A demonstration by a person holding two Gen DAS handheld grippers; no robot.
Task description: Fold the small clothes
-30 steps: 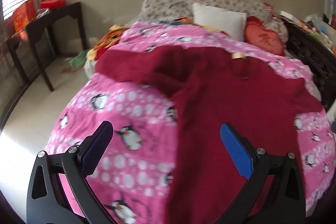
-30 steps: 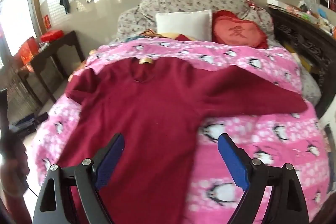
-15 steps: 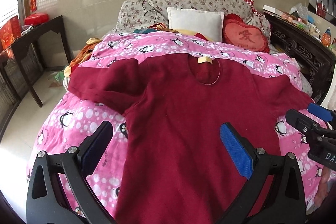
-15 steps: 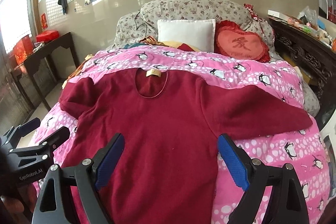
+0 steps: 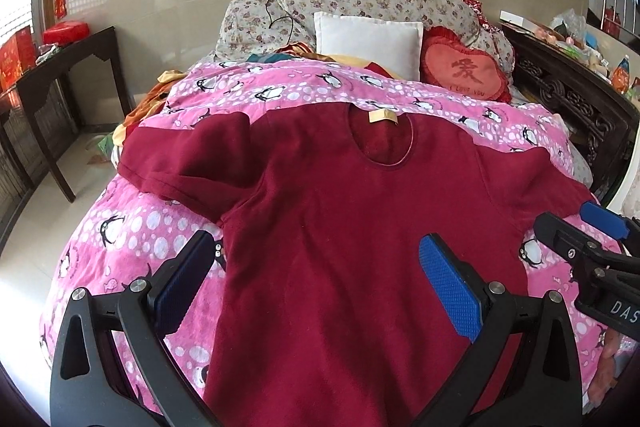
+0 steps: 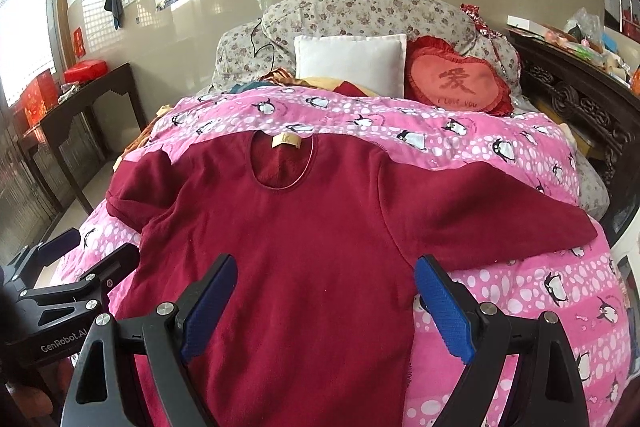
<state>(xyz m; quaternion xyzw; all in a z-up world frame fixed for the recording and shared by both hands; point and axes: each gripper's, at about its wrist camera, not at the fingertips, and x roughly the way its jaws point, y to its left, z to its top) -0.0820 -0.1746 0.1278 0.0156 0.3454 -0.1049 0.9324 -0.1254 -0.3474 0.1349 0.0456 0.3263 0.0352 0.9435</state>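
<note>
Across the middle of both wrist views a dark red sweater (image 5: pixel 340 227) is lying spread flat on a pink penguin-print blanket (image 5: pixel 140 235) that is covering the bed, its neckline with a tan label (image 6: pixel 286 141) pointing toward the top of the frame. One sleeve is reaching to the right edge of the right wrist view, and the other is lying bunched at centre left. At the bottom of the left wrist view the left gripper (image 5: pixel 316 285) is hovering over the sweater's lower body, its jaws standing spread wide and holding nothing. At the bottom of the right wrist view the right gripper (image 6: pixel 326 311) is hovering likewise, jaws spread wide and empty. Each gripper is also showing at the side edge of the other's view. Behind the blanket, in the upper centre, a white pillow (image 5: pixel 368 43) is leaning beside a red heart cushion (image 5: pixel 464 73). A dark table (image 6: pixel 76 103) is standing at the left by the wall.
</note>
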